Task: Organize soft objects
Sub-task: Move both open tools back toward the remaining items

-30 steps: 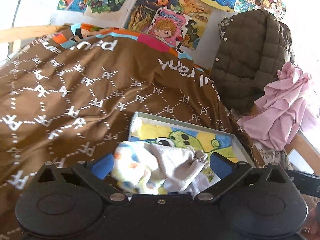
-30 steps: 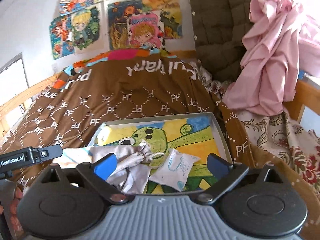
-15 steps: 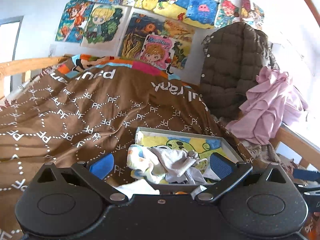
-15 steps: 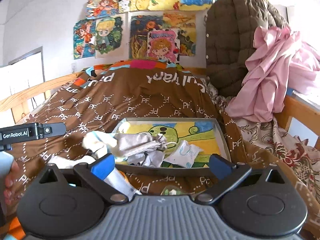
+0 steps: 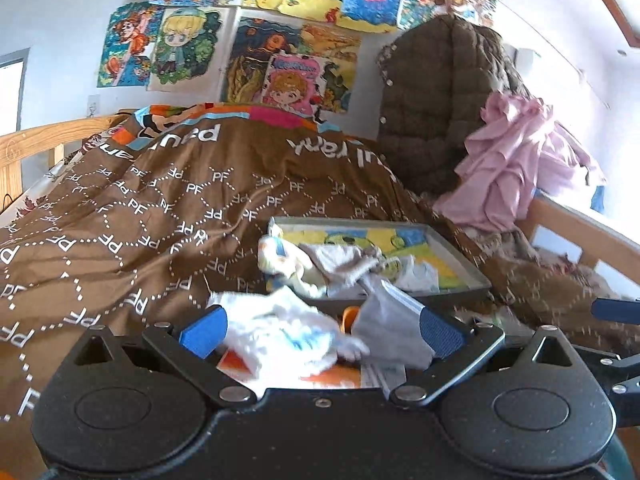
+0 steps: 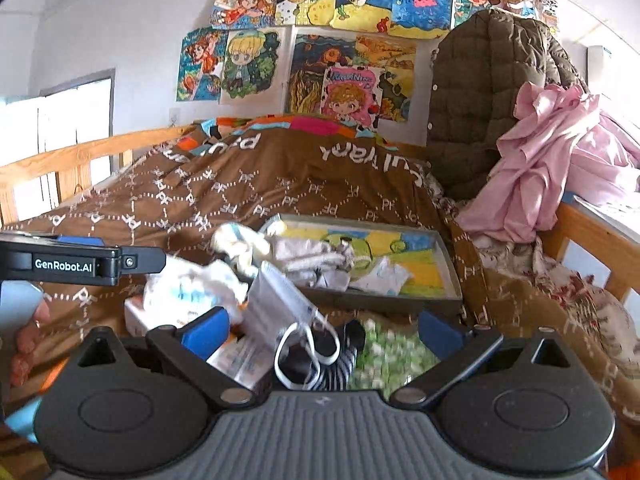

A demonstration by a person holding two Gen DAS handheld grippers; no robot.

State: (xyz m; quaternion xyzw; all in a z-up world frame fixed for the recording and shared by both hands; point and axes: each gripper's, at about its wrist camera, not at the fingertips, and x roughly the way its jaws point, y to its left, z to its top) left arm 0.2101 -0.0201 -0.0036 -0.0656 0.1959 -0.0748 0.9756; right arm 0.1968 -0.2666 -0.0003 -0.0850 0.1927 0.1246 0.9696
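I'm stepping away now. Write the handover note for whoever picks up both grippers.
Left gripper: open, empty, over the white cloth.
Right gripper: open, empty, over the grey face mask.
Tray on the brown blanket already holds a few soft pieces, including a grey garment.
Left to do: white cloth, mask, striped item and green patterned item lie outside the tray.
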